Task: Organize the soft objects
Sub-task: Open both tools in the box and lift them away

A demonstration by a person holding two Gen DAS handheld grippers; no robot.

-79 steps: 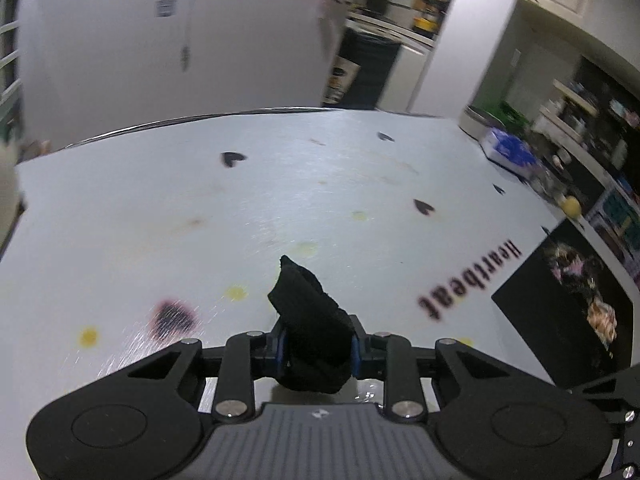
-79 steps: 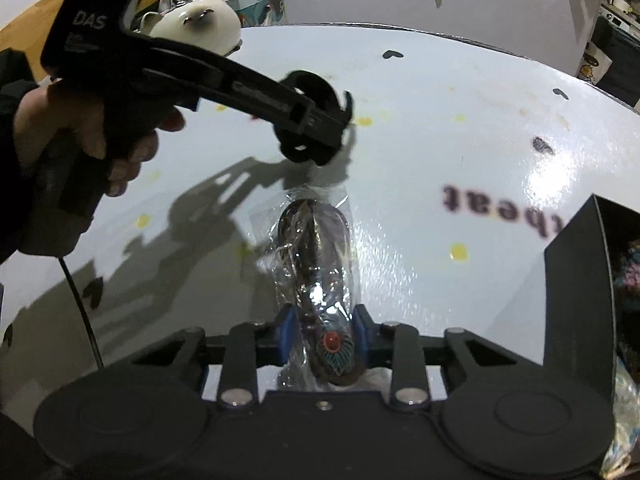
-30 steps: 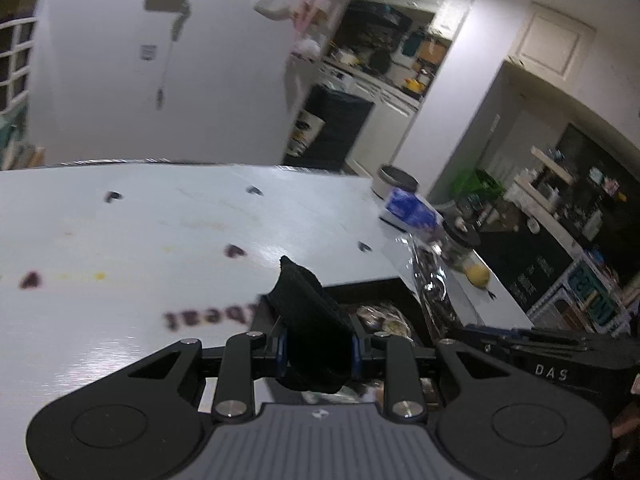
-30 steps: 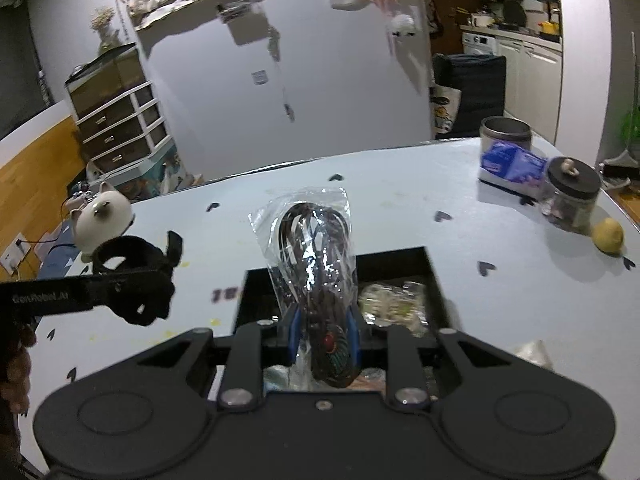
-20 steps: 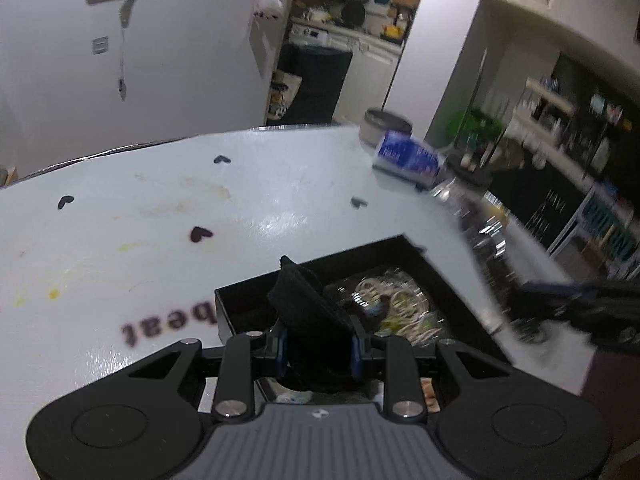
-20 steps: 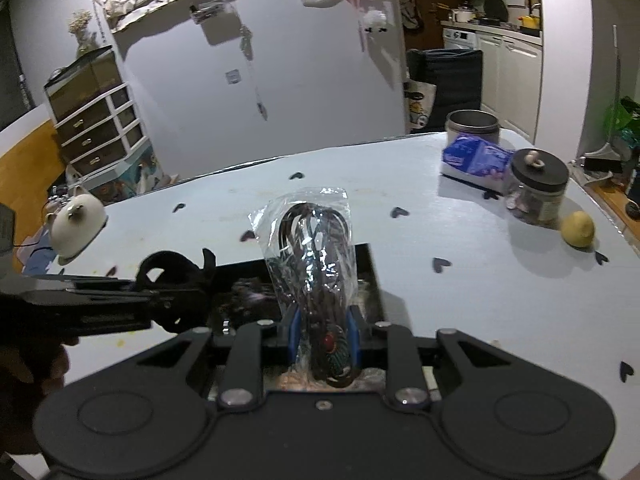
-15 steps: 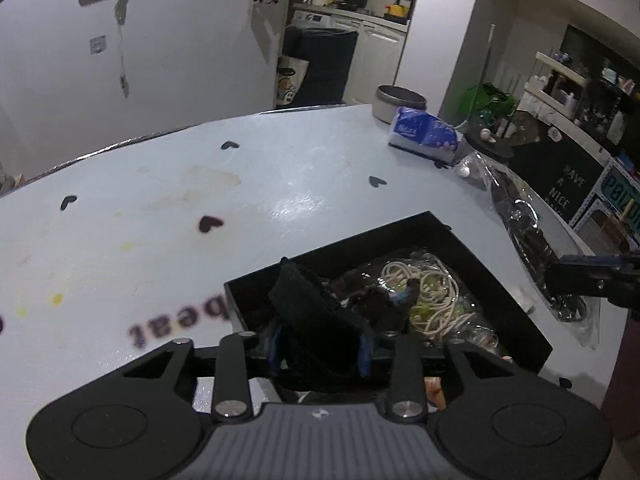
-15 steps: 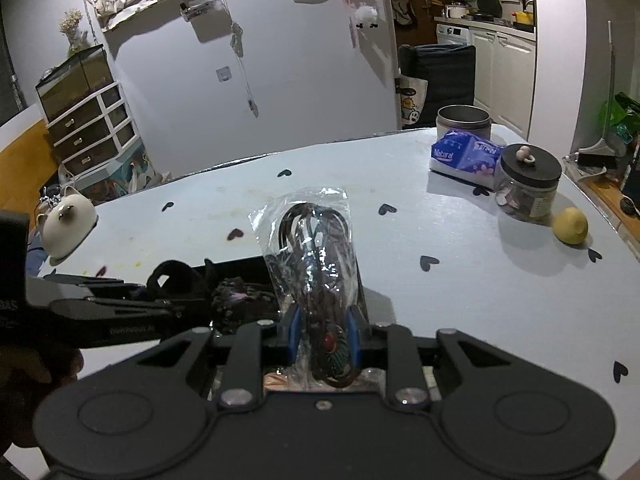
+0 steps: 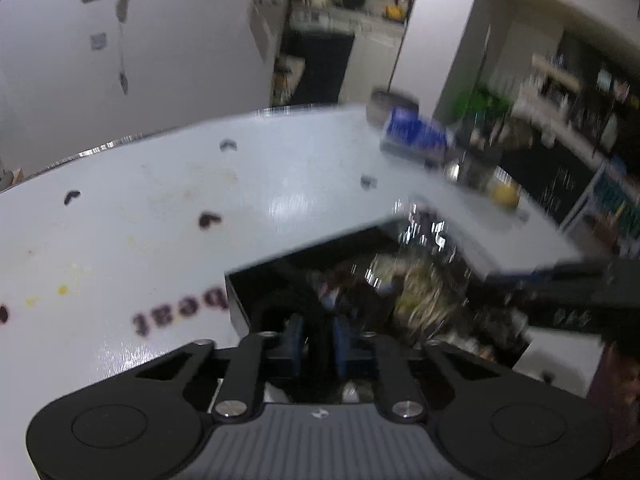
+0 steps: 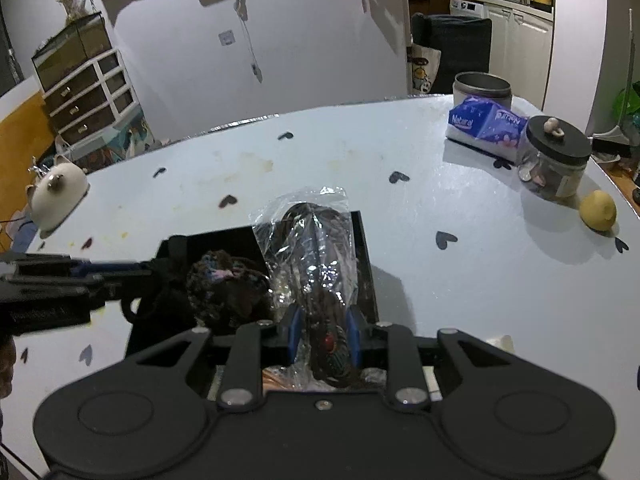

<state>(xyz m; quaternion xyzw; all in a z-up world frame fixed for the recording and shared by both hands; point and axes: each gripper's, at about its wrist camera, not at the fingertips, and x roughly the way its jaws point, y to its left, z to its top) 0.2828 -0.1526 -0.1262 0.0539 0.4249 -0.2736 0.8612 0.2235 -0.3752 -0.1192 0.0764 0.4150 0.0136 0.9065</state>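
The right tool point(image 10: 323, 338) is reaching low over the near edge of the black box point(image 10: 362, 240), its blue pads clamped on a clear plastic bag point(image 10: 310, 248) of dark braided cords that is sticking forward and slightly up above the box. The left tool point(image 10: 140, 280) is coming in level from the left side, its tip over the box's left part beside a dark knitted item point(image 10: 226, 284) lying inside. From its own camera the left tool point(image 9: 318, 344) is pointing down into the box point(image 9: 256, 280) with its pads standing close together (the picture is smeared, so I cannot tell whether the black cloth is between them). The box contents are blurring into glints and pale strands. A tissue pack point(image 10: 486, 124), a lidded jar point(image 10: 554, 160) and a lemon point(image 10: 598, 210) are sitting well apart on the desk point(image 10: 460, 196).
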